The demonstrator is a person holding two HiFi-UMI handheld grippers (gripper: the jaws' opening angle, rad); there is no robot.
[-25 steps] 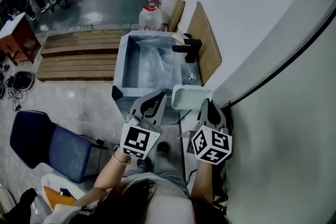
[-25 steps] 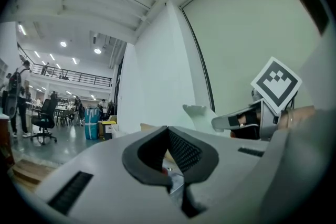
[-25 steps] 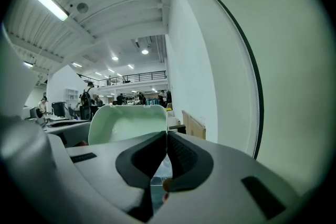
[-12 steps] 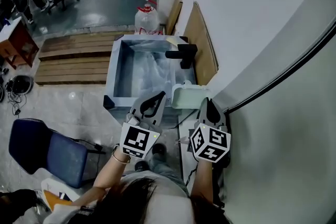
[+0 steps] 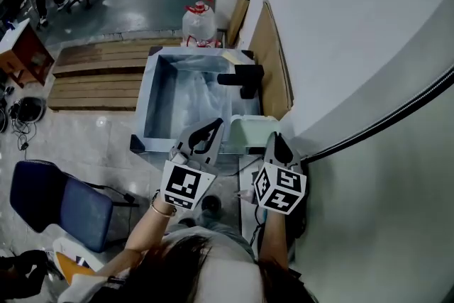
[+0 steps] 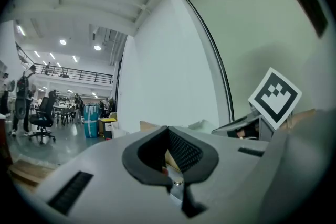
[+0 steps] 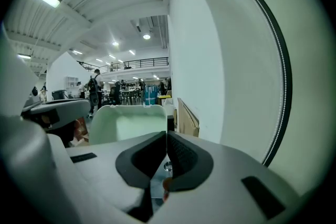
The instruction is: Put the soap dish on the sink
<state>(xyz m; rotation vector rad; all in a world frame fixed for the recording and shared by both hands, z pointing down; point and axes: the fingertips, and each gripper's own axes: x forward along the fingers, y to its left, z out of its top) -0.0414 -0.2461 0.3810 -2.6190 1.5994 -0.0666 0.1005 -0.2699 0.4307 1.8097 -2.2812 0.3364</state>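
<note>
Since a second ago the soap dish has travelled farther over the near right corner of the sink. It used to sit level with the near rim. Now it overlaps the right ledge, with the black faucet just beyond it. Both grippers have come forward with it, and the sink sits lower and nearer in the head view.

The pale green dish hangs at the tip of the right gripper. In the right gripper view its jaws are clenched to a thin line, and the dish rises straight off their tips. I judge that they are pinching its near edge. Whether the dish's underside already touches the ledge cannot be made out from above.

The left gripper hovers just to the left over the near rim. Its jaws are pressed together on nothing and it takes no part in the carry.

The carry looks nearly done. What seems left is lowering the dish flat onto the ledge near the faucet and letting go. The ledge looks narrow, with the basin's drop to the left and a leaning brown board against the wall to the right, so a tilted release could tip the dish into the basin.

A water jug stands beyond the far end of the sink.
</note>
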